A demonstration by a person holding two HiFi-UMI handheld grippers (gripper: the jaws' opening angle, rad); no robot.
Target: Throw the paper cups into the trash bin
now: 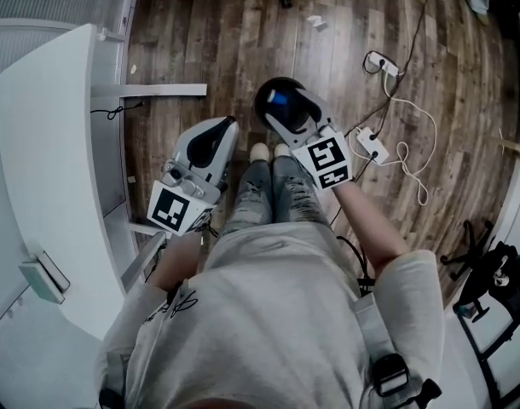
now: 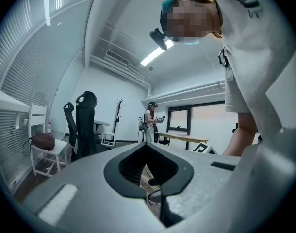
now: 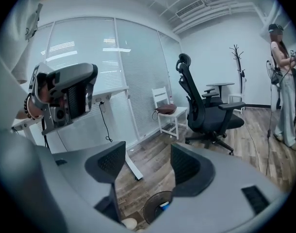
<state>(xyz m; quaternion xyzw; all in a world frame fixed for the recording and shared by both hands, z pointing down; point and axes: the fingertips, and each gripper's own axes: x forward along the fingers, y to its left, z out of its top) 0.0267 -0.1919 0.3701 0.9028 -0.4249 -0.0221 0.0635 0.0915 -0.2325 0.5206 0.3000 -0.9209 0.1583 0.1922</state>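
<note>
A round black trash bin (image 1: 263,100) stands on the wood floor just ahead of my feet, with something blue (image 1: 280,100) lying inside it. No paper cup shows outside the bin. My right gripper (image 1: 283,111) hangs over the bin's mouth. In the right gripper view the gripper (image 3: 147,161) is open with nothing between its fingers, and the bin (image 3: 155,208) shows below. My left gripper (image 1: 223,128) is held to the left of the bin. In its own view the left gripper (image 2: 147,145) is shut and empty, pointing up into the room.
A white table (image 1: 47,186) runs along the left, its leg (image 1: 162,90) close to the left gripper. A power strip and cables (image 1: 375,146) lie on the floor to the right. A black office chair (image 3: 208,113), a white chair (image 3: 170,116) and another person (image 3: 284,81) stand further off.
</note>
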